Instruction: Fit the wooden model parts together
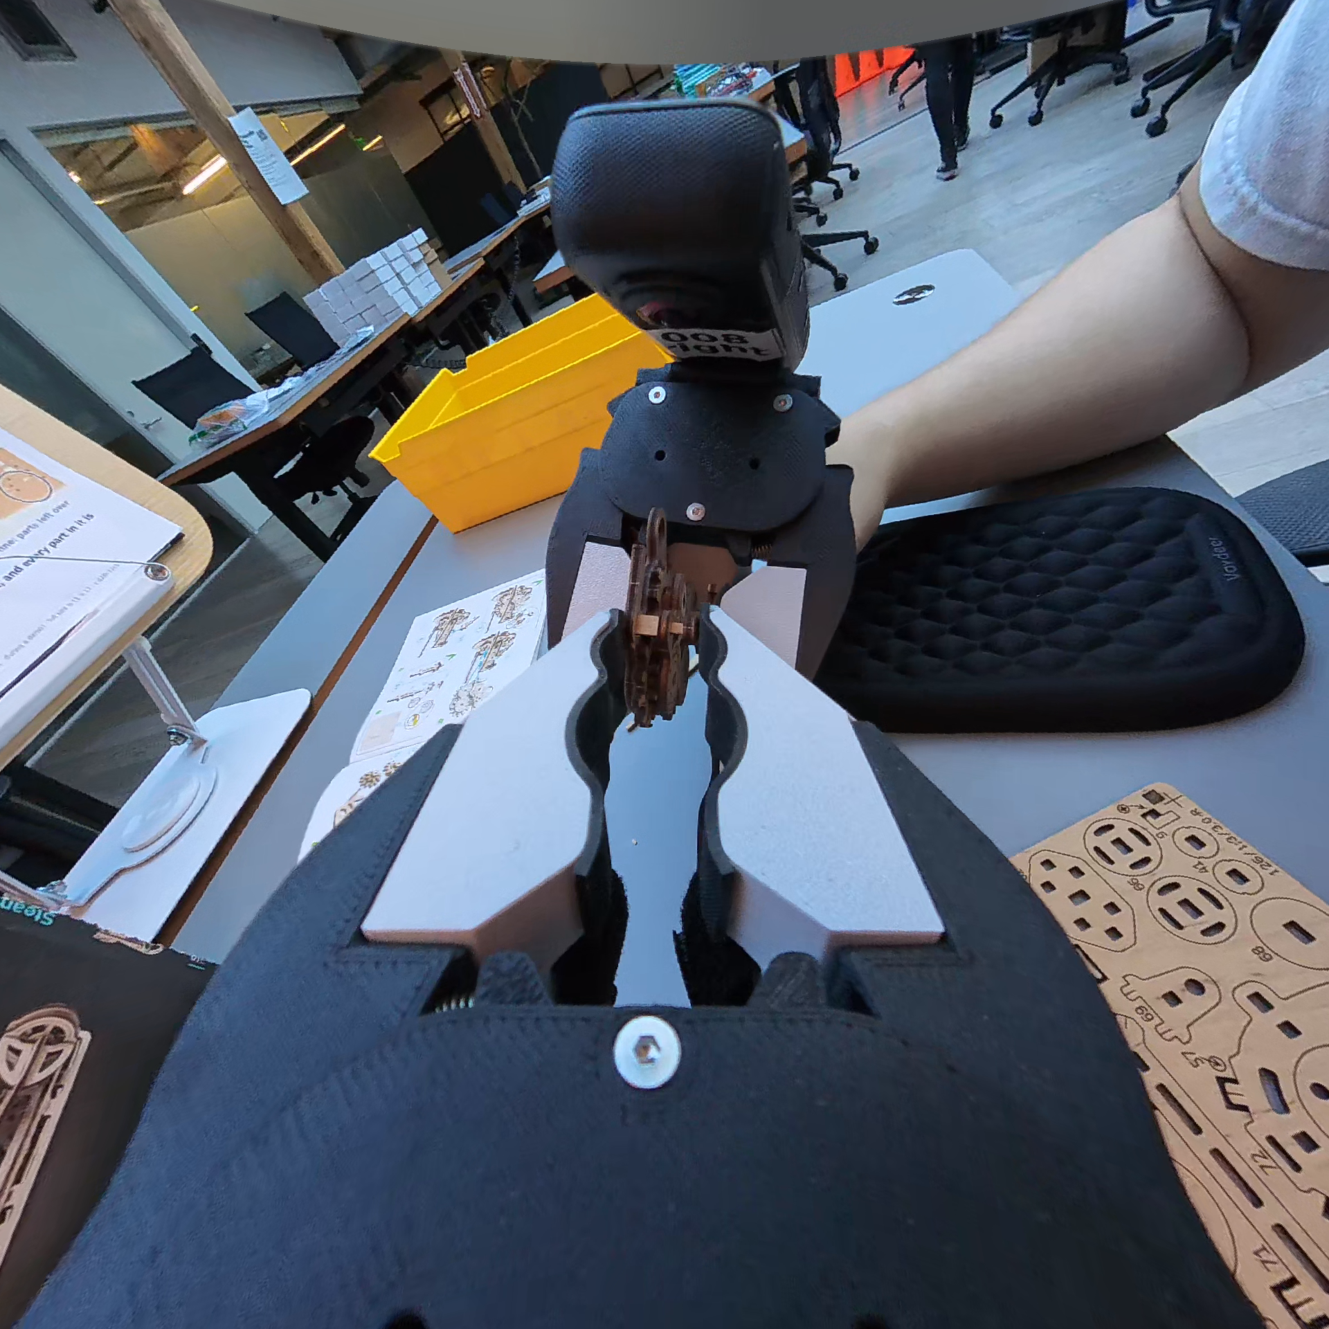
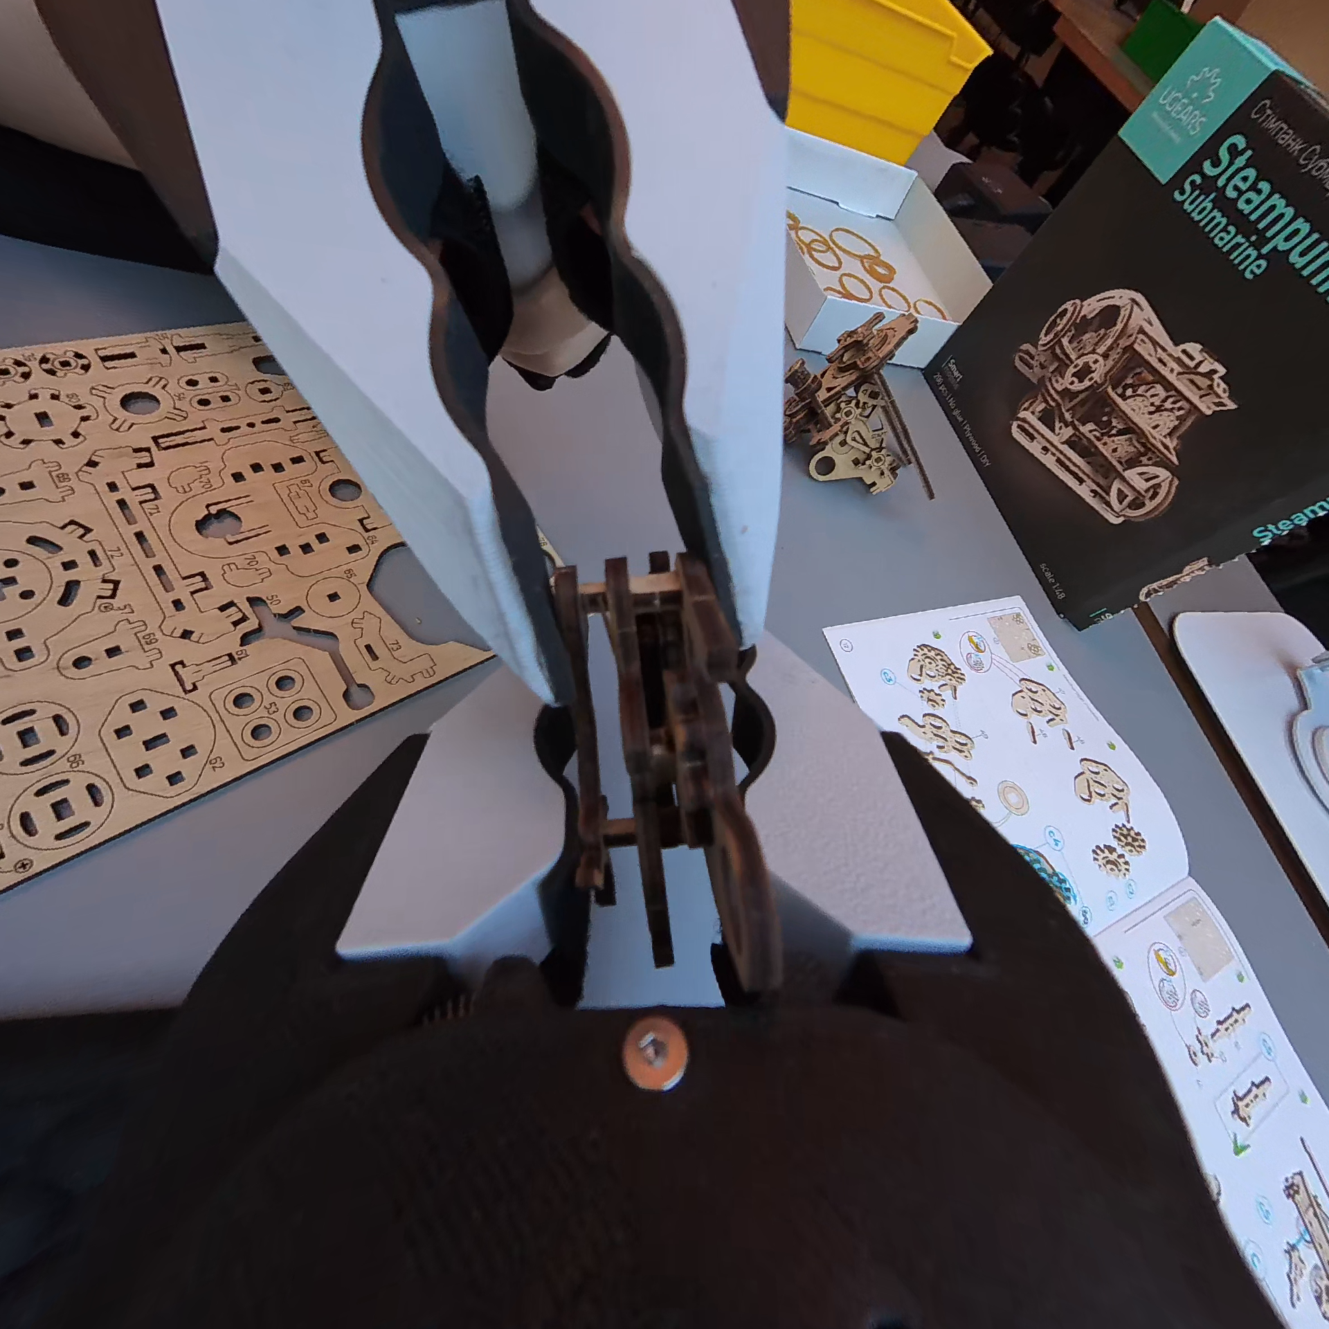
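A small dark wooden gear assembly (image 1: 656,651) is held in the air between the two grippers, which face each other tip to tip above the grey table (image 1: 1043,777). My left gripper (image 1: 660,633) is shut on its near end. My right gripper (image 1: 669,575), held by a person's hand, is shut on its far end. In the right wrist view the assembly (image 2: 647,762) sits deep between my right gripper's (image 2: 651,726) fingers, and the left gripper (image 2: 644,647) comes down from the top and clamps its far end.
A laser-cut plywood sheet (image 2: 144,575) lies flat on the table, also in the left wrist view (image 1: 1186,1007). Around are an instruction booklet (image 2: 1007,755), a second wooden subassembly (image 2: 848,417), a white box of rings (image 2: 863,273), the kit box (image 2: 1151,359), a yellow bin (image 1: 503,431) and a black cushion (image 1: 1064,611).
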Action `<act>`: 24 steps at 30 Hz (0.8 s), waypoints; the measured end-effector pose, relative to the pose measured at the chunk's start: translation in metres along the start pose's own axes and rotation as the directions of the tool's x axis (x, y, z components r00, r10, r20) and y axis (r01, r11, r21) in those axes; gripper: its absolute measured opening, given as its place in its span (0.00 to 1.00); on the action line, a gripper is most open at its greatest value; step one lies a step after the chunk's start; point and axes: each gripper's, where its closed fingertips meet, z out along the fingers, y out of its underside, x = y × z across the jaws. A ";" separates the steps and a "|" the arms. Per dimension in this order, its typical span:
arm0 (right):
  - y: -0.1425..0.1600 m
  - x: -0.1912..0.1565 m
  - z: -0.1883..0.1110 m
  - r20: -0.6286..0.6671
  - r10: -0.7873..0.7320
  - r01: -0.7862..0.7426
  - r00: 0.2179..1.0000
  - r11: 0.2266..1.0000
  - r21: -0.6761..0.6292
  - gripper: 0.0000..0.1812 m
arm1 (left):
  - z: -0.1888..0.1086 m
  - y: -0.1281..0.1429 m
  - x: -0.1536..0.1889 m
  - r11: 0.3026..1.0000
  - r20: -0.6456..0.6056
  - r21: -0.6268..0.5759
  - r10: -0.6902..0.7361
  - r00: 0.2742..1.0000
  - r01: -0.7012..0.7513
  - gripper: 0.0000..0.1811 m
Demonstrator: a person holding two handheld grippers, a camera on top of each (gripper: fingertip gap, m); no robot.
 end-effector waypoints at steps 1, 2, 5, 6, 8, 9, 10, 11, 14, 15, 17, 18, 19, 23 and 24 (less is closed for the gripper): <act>0.000 0.001 0.000 -0.009 0.003 -0.003 1.000 1.000 -0.001 0.20 | 0.000 0.000 0.000 1.000 0.004 -0.002 0.001 1.000 -0.001 0.10; 0.001 0.001 0.000 -0.009 0.002 -0.002 1.000 1.000 -0.004 0.20 | 0.000 0.000 -0.001 1.000 0.006 -0.002 -0.002 1.000 0.002 0.10; 0.001 0.001 0.000 -0.016 -0.019 0.019 1.000 1.000 -0.007 0.20 | 0.000 0.000 0.000 1.000 -0.001 0.001 -0.005 1.000 0.005 0.10; 0.001 0.001 0.000 -0.021 -0.032 0.032 0.999 0.999 -0.009 0.19 | 0.000 0.000 0.001 1.000 -0.004 0.003 0.001 1.000 -0.001 0.10; 0.000 0.002 -0.002 -0.037 -0.057 0.057 0.998 0.998 -0.012 0.19 | 0.000 -0.001 0.002 1.000 -0.006 0.007 0.014 1.000 -0.014 0.10; 0.001 0.001 -0.002 -0.033 -0.058 0.057 0.998 0.998 -0.022 0.19 | 0.000 -0.001 0.002 1.000 -0.005 0.009 0.021 1.000 -0.021 0.10; 0.002 0.001 -0.002 -0.033 -0.059 0.058 0.998 0.998 -0.028 0.19 | -0.001 -0.002 0.003 1.000 -0.004 0.009 0.026 1.000 -0.026 0.10; 0.002 0.001 -0.002 -0.029 -0.058 0.057 0.998 0.998 -0.032 0.18 | 0.000 -0.002 0.003 1.000 -0.004 0.008 0.028 1.000 -0.028 0.10; 0.007 -0.001 -0.001 -0.022 -0.066 0.065 0.998 0.996 -0.056 0.16 | 0.000 0.001 0.004 0.999 -0.008 -0.006 0.038 0.999 -0.038 0.10; 0.008 -0.001 -0.001 -0.019 -0.065 0.064 0.998 0.996 -0.060 0.16 | 0.000 0.001 0.005 0.999 -0.011 -0.012 0.041 0.999 -0.041 0.10; 0.007 -0.001 -0.001 -0.020 -0.057 0.056 0.998 0.997 -0.049 0.16 | 0.000 0.001 0.004 0.999 -0.007 -0.013 0.045 0.999 -0.045 0.10; 0.007 -0.001 -0.002 -0.014 -0.061 0.060 0.998 0.997 -0.050 0.16 | 0.000 0.001 0.004 0.999 -0.009 -0.010 0.042 0.999 -0.042 0.10; 0.008 0.000 -0.002 -0.022 -0.069 0.068 0.997 0.996 -0.062 0.15 | 0.000 0.001 0.004 0.999 -0.010 -0.011 0.042 0.999 -0.042 0.10; 0.005 0.001 -0.001 -0.026 -0.046 0.045 0.999 0.998 -0.041 0.17 | 0.000 0.001 0.004 0.999 0.002 -0.015 0.052 0.999 -0.052 0.10; 0.004 -0.001 0.000 -0.009 -0.043 0.042 0.999 0.999 -0.032 0.17 | 0.000 0.001 0.003 0.999 0.004 -0.014 0.051 0.999 -0.051 0.10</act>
